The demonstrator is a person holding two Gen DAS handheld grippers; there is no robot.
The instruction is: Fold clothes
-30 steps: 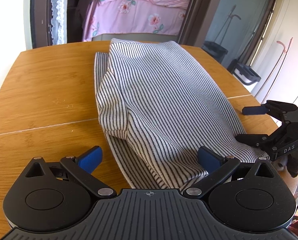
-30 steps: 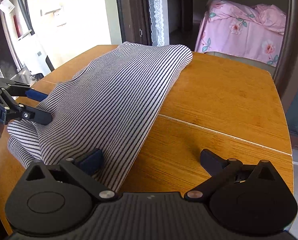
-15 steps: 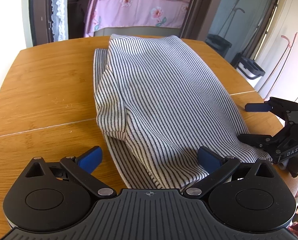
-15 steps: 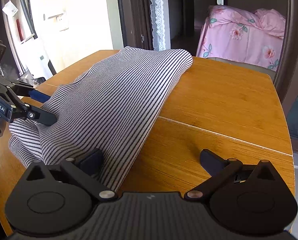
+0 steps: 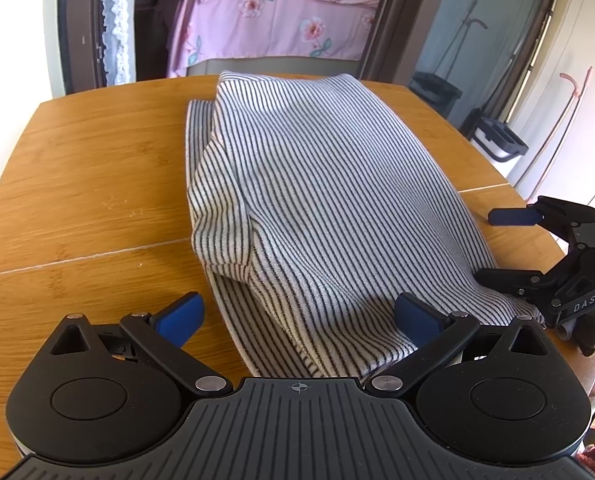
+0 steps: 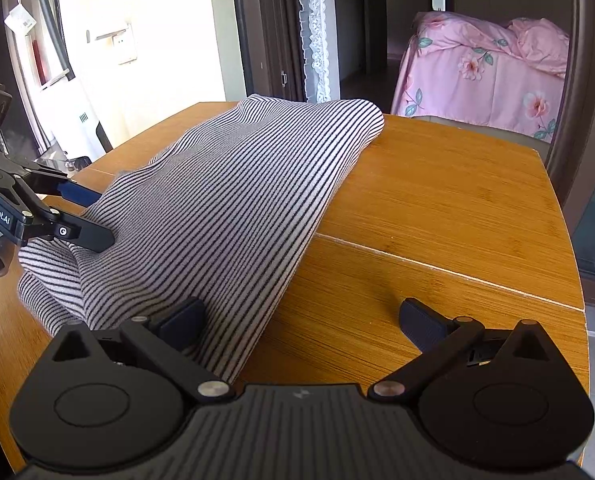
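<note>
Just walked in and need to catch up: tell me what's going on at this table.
A person is folding a striped garment on a wooden table, with a handheld gripper in each hand. The left gripper and right gripper sit at the garment's near edge, jaws wide open, each with one finger against the cloth. Neither is clamping the fabric.

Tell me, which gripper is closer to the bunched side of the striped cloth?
Left. The left gripper straddles the cloth's near edge beside the bunched fold; the right gripper sits at the opposite, flat edge, partly over bare table.

Bright daylight, sharp (fisheye-warped edges)
</note>
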